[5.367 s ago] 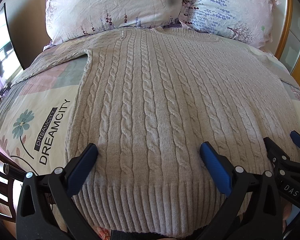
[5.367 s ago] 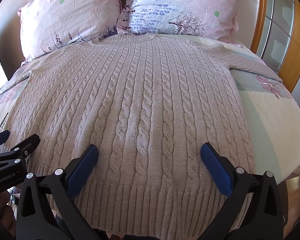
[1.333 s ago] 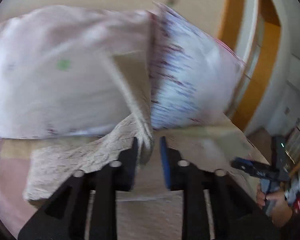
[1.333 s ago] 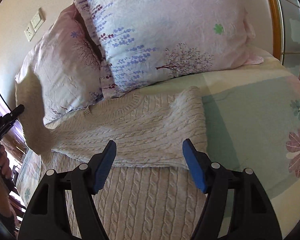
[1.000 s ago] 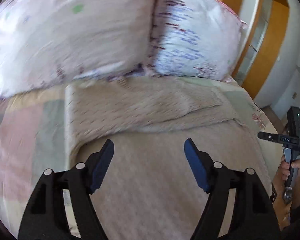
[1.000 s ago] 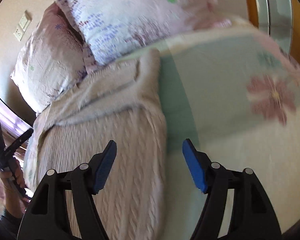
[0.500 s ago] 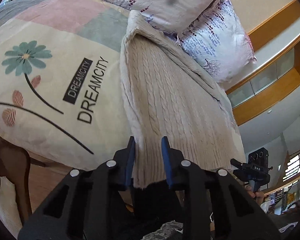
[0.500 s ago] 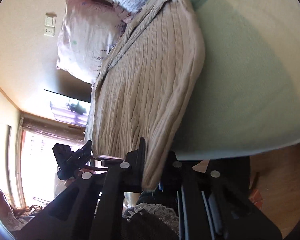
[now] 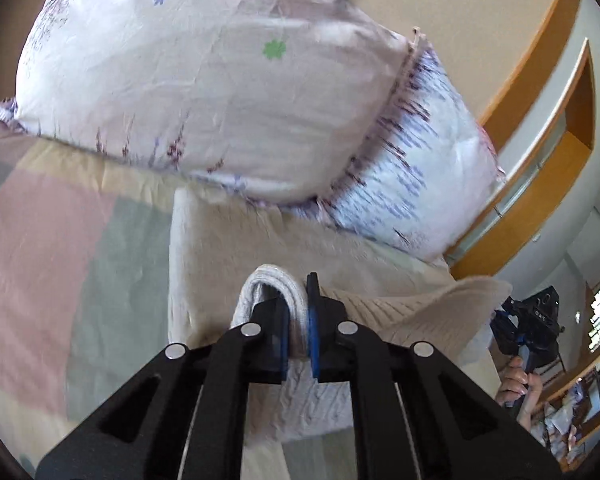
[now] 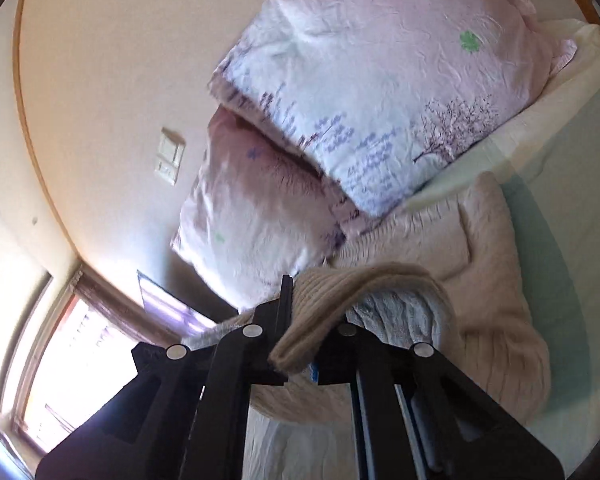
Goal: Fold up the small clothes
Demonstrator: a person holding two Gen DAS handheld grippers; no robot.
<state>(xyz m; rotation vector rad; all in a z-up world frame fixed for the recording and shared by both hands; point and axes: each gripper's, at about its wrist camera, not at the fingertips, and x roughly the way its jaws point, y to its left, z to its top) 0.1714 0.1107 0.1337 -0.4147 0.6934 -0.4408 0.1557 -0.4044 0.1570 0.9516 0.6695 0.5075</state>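
Fingers of the left gripper are clamped on the ribbed hem of the sweater, which curls up and over the left finger in a pale loop. Beyond that loop the sweater lies flat on the bed, its far edge reaching the foot of the pink pillow. Left of the sweater, bare patchwork cover runs to the bed's side. The hem stretches away right of the pillow side toward the right gripper, held in a hand off the bed's edge.

On the right wrist view, the right gripper is rolled hard to one side, its fingers pinched on the hem, which drapes over them. The sweater rests just below the white pillow, with open green cover on its far side.
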